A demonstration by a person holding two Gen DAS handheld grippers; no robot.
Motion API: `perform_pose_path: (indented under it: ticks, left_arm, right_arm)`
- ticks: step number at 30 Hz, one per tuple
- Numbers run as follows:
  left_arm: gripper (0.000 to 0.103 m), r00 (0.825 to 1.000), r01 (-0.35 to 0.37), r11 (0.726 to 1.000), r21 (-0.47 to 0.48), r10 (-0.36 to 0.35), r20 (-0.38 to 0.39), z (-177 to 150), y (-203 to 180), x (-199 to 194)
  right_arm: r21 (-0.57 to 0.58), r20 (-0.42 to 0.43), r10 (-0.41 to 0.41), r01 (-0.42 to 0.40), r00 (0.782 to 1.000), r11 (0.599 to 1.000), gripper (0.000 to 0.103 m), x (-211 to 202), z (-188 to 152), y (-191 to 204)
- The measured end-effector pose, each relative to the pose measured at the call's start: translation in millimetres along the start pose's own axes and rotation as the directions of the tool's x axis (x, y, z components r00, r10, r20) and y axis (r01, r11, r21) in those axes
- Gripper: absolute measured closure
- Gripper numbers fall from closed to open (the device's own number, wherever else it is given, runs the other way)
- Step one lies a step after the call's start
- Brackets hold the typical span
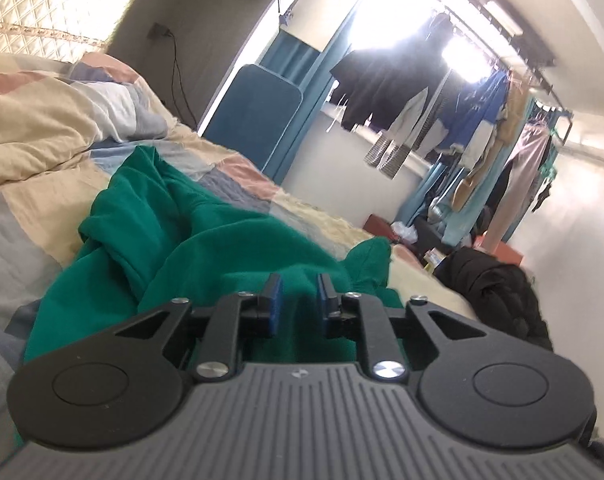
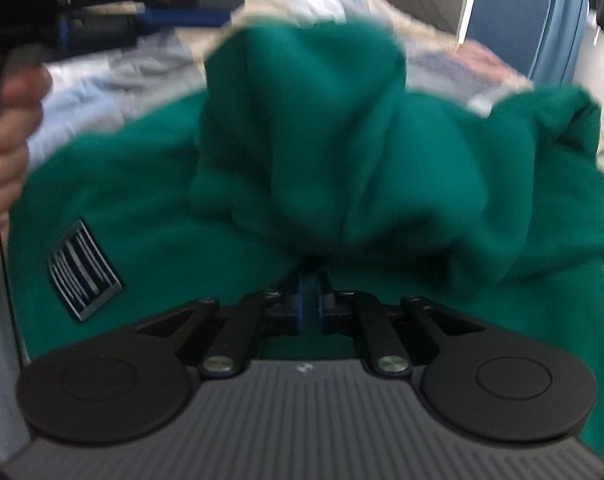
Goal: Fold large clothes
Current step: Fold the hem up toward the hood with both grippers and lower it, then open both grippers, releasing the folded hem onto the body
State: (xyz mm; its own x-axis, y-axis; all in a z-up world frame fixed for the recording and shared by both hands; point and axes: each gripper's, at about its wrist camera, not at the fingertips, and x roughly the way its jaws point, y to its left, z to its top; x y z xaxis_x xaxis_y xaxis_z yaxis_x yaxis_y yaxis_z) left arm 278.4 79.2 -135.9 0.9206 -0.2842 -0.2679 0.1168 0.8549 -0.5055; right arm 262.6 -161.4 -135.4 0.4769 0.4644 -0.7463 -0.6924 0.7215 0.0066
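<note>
You are at the gathering stage of the fold: the green sweatshirt (image 2: pixel 342 152) lies rumpled on the bed (image 1: pixel 30 128), not yet spread flat. Your right gripper (image 2: pixel 309 300) is pinched nearly closed, with a ridge of the green fabric caught between its blue pads. Your left gripper (image 1: pixel 296 300) stands only narrowly parted over the cloth; green fabric sits in the gap, but I cannot tell whether the pads press on it (the other view shows that gripper only as a blur at the upper left, with your hand (image 2: pixel 6 136) around its handle). The next move, I judge, calls for drawing the two held points apart so the body lies smooth before any fold. The sweatshirt is thick, soft and heavily bunched, with a dark striped patch (image 2: pixel 84 270) showing near your right gripper.
</note>
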Motion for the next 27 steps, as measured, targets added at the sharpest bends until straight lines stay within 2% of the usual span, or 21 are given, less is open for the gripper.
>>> perform_pose_path:
  ticks: [2,6,12,17,19,21,27]
  left_arm:
    - [0.082,1.000,-0.012,1.000,0.002,0.012,-0.013,-1.1,1.0,4.0]
    - [0.082,1.000,-0.019,0.999,-0.038,0.018,-0.026,0.7,6.9,10.6]
    - [0.082,0.994,-0.067,0.995,-0.071,0.061,-0.087,-1.1,13.0,28.3]
    - [0.082,0.967,-0.155,0.986,-0.068,0.137,-0.213,-12.5,15.7,54.7]
    - [0.082,0.950,-0.186,0.980,-0.072,0.161,-0.266,-17.2,17.7,64.3]
    - [0.082,0.940,-0.205,0.977,-0.062,0.179,-0.289,-21.6,19.1,70.0]
    - [0.082,0.932,-0.223,0.974,-0.044,0.199,-0.304,-23.2,19.8,72.7]
  right_arm:
    - [0.060,0.021,0.013,-0.014,1.000,0.998,0.092,-7.4,4.2,-8.8]
    - [0.179,0.132,0.054,-0.078,0.990,0.981,0.091,-37.2,11.2,-26.0]
    - [0.235,0.303,0.074,-0.150,0.950,0.960,0.091,-71.3,18.5,-37.0]
    - [0.305,0.393,0.037,-0.168,0.919,0.937,0.090,-75.3,27.4,-53.8]
    - [0.332,0.398,0.015,-0.159,0.917,0.930,0.077,-71.7,28.0,-60.5]
    - [0.358,0.409,0.011,-0.172,0.912,0.918,0.048,-68.9,23.3,-64.4]
    - [0.396,0.440,-0.006,-0.188,0.898,0.899,0.044,-56.1,32.5,-65.3]
